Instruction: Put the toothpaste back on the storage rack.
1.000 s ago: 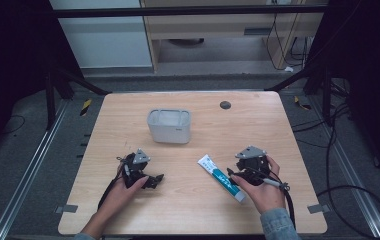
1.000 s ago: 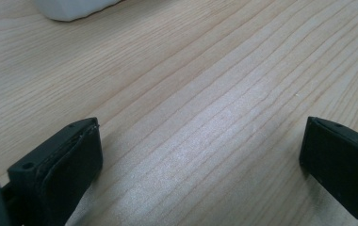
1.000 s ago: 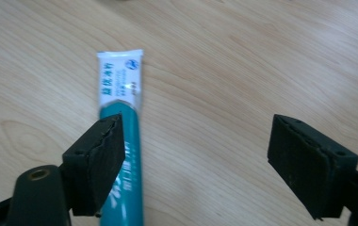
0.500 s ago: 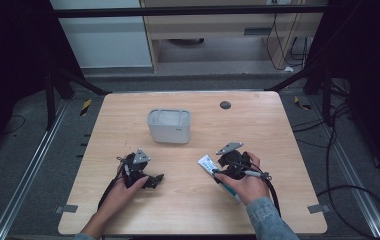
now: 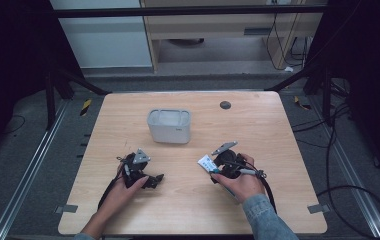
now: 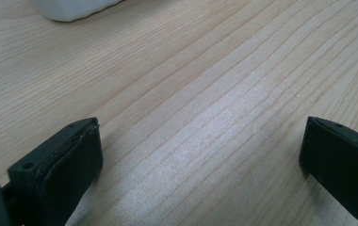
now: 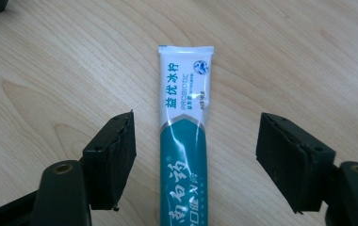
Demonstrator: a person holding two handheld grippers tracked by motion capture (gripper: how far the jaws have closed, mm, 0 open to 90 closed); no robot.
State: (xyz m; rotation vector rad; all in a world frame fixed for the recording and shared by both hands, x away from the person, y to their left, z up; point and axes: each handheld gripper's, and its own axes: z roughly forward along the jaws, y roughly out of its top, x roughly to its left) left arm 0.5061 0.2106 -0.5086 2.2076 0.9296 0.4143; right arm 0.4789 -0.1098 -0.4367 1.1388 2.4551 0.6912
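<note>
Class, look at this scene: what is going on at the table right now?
A person holds a gripper in each hand over a light wooden table. The right gripper straddles a teal-and-white toothpaste tube lying flat; its jaws have just been closing but do not touch it yet. The left gripper is open above bare wood. A white rectangular bin stands beyond.

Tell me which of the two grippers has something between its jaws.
The right gripper: its closing jaws straddle the toothpaste tube without touching it yet. The left gripper is open over bare table.
</note>
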